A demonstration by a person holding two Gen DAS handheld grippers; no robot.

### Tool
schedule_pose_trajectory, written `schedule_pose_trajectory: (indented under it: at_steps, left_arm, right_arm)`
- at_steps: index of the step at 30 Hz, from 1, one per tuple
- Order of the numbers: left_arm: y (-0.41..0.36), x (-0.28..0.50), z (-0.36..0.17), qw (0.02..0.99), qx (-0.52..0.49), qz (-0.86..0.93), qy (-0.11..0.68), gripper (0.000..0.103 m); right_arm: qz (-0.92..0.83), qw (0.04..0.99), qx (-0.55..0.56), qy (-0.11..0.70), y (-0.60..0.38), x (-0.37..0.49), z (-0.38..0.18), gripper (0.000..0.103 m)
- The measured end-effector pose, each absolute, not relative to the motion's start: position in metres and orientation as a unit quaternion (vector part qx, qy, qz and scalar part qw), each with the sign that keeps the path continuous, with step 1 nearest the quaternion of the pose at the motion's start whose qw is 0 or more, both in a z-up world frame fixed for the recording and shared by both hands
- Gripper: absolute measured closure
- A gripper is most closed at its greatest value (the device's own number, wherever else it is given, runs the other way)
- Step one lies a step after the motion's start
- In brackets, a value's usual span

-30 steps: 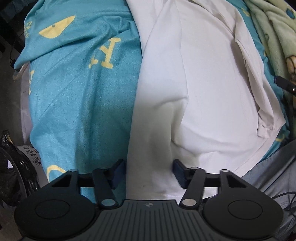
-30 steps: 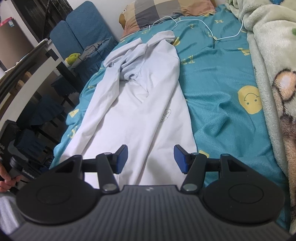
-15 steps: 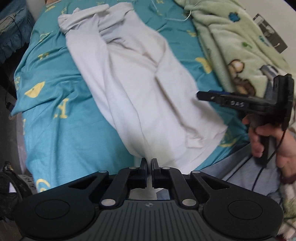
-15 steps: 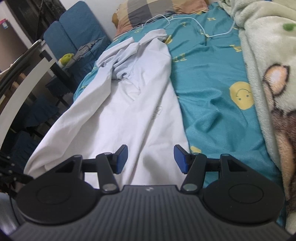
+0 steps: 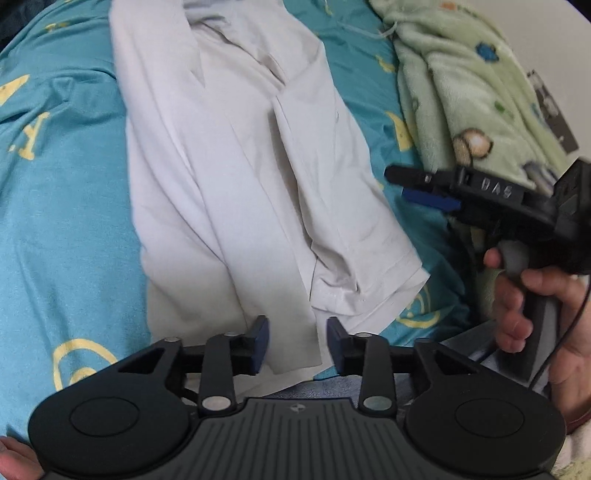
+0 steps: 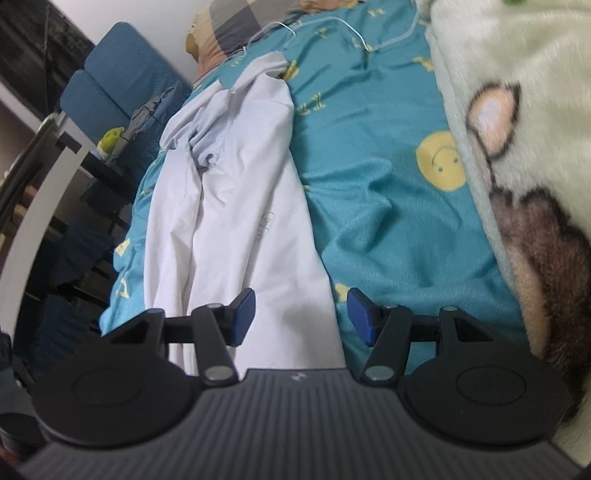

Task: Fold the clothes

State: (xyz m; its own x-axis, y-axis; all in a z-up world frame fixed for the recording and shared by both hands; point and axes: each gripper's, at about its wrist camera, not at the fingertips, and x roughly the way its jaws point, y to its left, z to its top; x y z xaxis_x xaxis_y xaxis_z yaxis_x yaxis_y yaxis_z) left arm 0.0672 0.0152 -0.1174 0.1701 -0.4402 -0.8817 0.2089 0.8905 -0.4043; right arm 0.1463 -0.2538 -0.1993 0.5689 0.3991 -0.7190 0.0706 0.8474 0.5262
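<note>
A white long-sleeved garment lies lengthwise on the teal bed sheet, its sleeves folded in over the body. My left gripper hangs over the near hem. Its jaws are opening, and the hem corner lies loose under the gap without being pinched. My right gripper is at the right of the left wrist view, held in a hand beside the garment's right edge. In the right wrist view the right gripper stands open over the right edge of the garment, with nothing between its pads.
A pale green fleece blanket with a bear print is heaped along the right side of the bed. A checked pillow and a white cable lie at the head. A blue chair and dark furniture stand left of the bed.
The left gripper went from open to shut half a second ago and is now open again, and it has drawn back to the near hem. The right gripper came closer to the garment's right edge.
</note>
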Motion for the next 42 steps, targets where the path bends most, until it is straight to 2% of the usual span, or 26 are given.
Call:
schedule_pose_trajectory:
  at_steps: [3, 6, 15, 23, 26, 28, 30, 31, 32, 34, 35, 36, 37, 38, 42]
  left_arm:
    - [0.042, 0.069, -0.105, 0.778, -0.146, -0.201, 0.577, 0.035]
    - [0.071, 0.073, -0.106, 0.792, -0.209, -0.162, 0.550, 0.024]
    - [0.088, 0.089, -0.134, 0.775, -0.224, -0.096, 0.583, 0.024]
    - [0.074, 0.092, -0.151, 0.738, -0.212, -0.127, 0.628, 0.025]
    - [0.066, 0.092, -0.151, 0.733, -0.189, -0.145, 0.637, 0.025]
    - [0.062, 0.091, -0.149, 0.731, -0.182, -0.156, 0.639, 0.028]
    - [0.060, 0.091, -0.148, 0.725, -0.182, -0.172, 0.641, 0.036]
    - [0.058, 0.091, -0.149, 0.721, -0.185, -0.181, 0.643, 0.040]
    - [0.057, 0.091, -0.149, 0.719, -0.183, -0.184, 0.645, 0.047]
    - [0.054, 0.088, -0.147, 0.723, -0.171, -0.179, 0.645, 0.060]
    - [0.054, 0.091, -0.149, 0.723, -0.175, -0.177, 0.645, 0.068]
    - [0.055, 0.094, -0.151, 0.723, -0.178, -0.175, 0.644, 0.083]
    - [0.058, 0.094, -0.150, 0.724, -0.188, -0.174, 0.641, 0.092]
    - [0.061, 0.094, -0.148, 0.724, -0.197, -0.173, 0.638, 0.095]
    - [0.074, 0.090, -0.123, 0.744, -0.236, -0.193, 0.594, 0.097]
  right_arm:
    - [0.104, 0.835, 0.273, 0.467, -0.252, 0.150, -0.206, 0.045]
    - [0.106, 0.825, 0.284, 0.478, -0.251, 0.152, -0.212, 0.045]
    - [0.091, 0.814, 0.291, 0.495, -0.250, 0.150, -0.221, 0.045]
    - [0.142, 0.775, 0.368, 0.494, -0.244, 0.133, -0.222, 0.045]
    - [0.123, 0.783, 0.332, 0.511, -0.238, 0.131, -0.224, 0.046]
    - [0.124, 0.789, 0.318, 0.511, -0.234, 0.130, -0.223, 0.046]
    - [0.132, 0.793, 0.305, 0.511, -0.230, 0.128, -0.220, 0.047]
    - [0.137, 0.794, 0.298, 0.511, -0.228, 0.127, -0.218, 0.053]
    - [0.139, 0.795, 0.290, 0.514, -0.225, 0.126, -0.218, 0.056]
    - [0.132, 0.798, 0.277, 0.520, -0.223, 0.125, -0.218, 0.083]
    - [0.131, 0.798, 0.273, 0.520, -0.222, 0.125, -0.217, 0.085]
    - [0.133, 0.799, 0.271, 0.519, -0.222, 0.125, -0.216, 0.089]
    - [0.135, 0.802, 0.269, 0.516, -0.222, 0.124, -0.214, 0.091]
    - [0.135, 0.805, 0.266, 0.512, -0.221, 0.123, -0.211, 0.092]
    - [0.137, 0.809, 0.284, 0.496, -0.225, 0.118, -0.195, 0.094]
